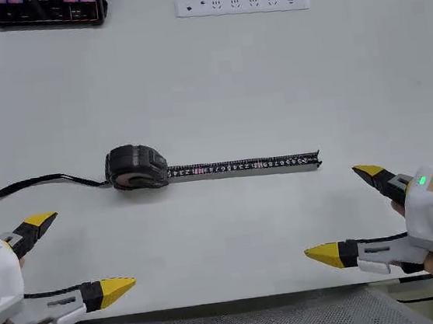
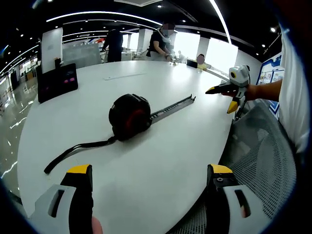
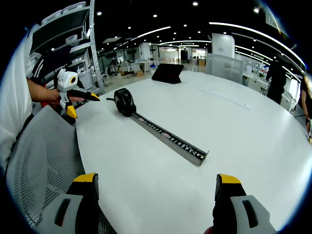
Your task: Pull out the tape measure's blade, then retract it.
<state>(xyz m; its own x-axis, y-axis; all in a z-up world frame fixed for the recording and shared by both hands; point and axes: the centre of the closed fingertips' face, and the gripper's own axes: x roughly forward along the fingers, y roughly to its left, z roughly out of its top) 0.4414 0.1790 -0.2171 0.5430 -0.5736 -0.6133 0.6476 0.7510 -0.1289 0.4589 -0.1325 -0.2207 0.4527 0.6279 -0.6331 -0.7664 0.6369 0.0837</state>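
Black case (image 1: 136, 168): we should steady it with the left tool (image 1: 90, 250), jaws wide.
Blade (image 1: 240, 165): lying out; the right tool (image 1: 333, 212), equally wide, should ease its tip home slowly.

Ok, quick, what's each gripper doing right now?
Left gripper: open, holding nothing.
Right gripper: open, holding nothing.

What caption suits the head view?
Open left hand-held gripper and right hand-held gripper poised before tape measure, blade out.
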